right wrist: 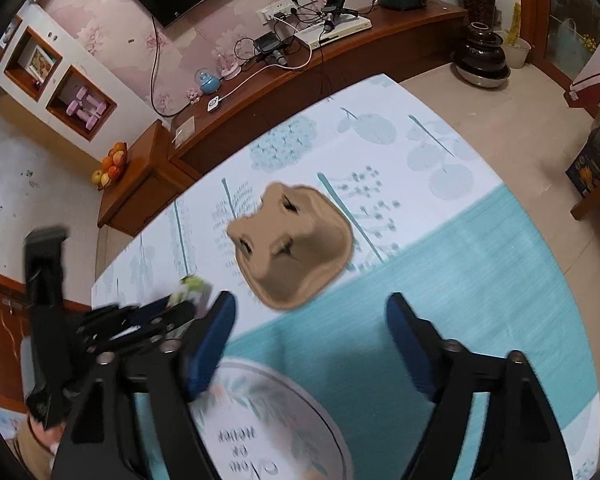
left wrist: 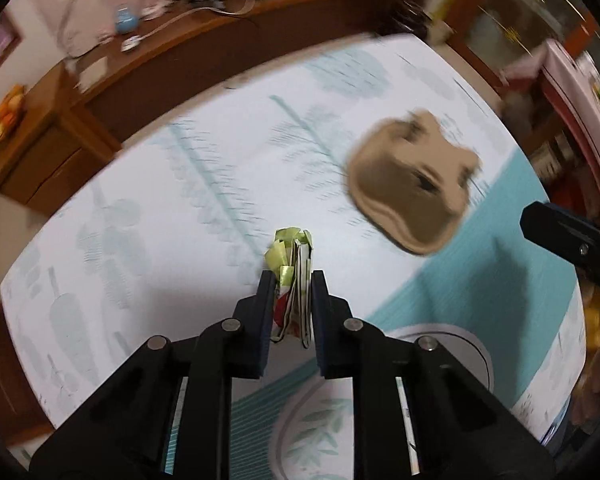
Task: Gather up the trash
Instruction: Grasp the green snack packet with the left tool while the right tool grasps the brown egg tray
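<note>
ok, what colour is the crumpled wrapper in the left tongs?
Mostly yellow-green, with white and red bits; the wrapper shows best in the left wrist view.

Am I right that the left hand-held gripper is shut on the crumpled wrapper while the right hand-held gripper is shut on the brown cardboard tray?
Not quite. The left hand-held gripper is shut on the crumpled wrapper, but the right hand-held gripper stands open and empty; the right wrist view shows the brown cardboard tray lying on the table mat beyond its fingers.

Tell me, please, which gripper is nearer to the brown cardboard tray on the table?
Right. The right gripper hangs open just short of the brown cardboard tray, which lies ahead of its gap. The left gripper, off to one side, is shut on a crumpled wrapper.
</note>
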A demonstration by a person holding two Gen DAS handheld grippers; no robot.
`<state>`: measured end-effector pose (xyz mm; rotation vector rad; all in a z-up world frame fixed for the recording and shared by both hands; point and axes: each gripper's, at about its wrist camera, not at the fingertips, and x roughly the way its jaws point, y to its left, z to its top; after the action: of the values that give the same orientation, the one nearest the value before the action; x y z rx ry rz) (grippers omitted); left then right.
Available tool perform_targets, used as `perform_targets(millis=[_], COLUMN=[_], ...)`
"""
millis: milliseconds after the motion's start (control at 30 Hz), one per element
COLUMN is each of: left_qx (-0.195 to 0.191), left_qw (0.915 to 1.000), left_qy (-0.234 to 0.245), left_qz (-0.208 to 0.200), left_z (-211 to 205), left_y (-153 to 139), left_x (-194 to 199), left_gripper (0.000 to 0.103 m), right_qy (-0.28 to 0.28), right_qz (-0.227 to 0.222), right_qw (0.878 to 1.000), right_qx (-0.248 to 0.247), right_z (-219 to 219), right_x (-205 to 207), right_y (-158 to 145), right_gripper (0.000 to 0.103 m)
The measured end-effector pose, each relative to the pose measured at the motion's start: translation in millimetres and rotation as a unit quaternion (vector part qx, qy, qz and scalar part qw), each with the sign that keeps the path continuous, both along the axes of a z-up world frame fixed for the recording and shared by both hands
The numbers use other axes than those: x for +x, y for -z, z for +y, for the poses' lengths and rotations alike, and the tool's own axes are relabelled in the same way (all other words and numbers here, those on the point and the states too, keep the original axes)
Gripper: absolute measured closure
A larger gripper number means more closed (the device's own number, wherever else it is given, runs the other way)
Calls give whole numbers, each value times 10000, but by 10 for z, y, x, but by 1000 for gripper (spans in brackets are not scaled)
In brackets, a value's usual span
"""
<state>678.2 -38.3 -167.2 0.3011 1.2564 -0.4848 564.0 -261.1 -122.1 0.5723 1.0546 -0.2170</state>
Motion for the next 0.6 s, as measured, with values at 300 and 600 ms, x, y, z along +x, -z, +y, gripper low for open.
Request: perform_targets(millis=[300,600], left_qx=[-263,-331], left_qw=[9941,9889], left_qy=[-1037,-1444], left_qz=[-191,-104], left_z=[629,890], left_y=[-265,-223], left_x=[259,275], left_gripper=[89,89], right_qy=[378,874], right_qz=[103,594], right_qw=[9992,9944], right_qx=[-2,-60], right_z=[-32,-78], right_x=[590,951], right_y=[149,463], right_gripper=[7,7])
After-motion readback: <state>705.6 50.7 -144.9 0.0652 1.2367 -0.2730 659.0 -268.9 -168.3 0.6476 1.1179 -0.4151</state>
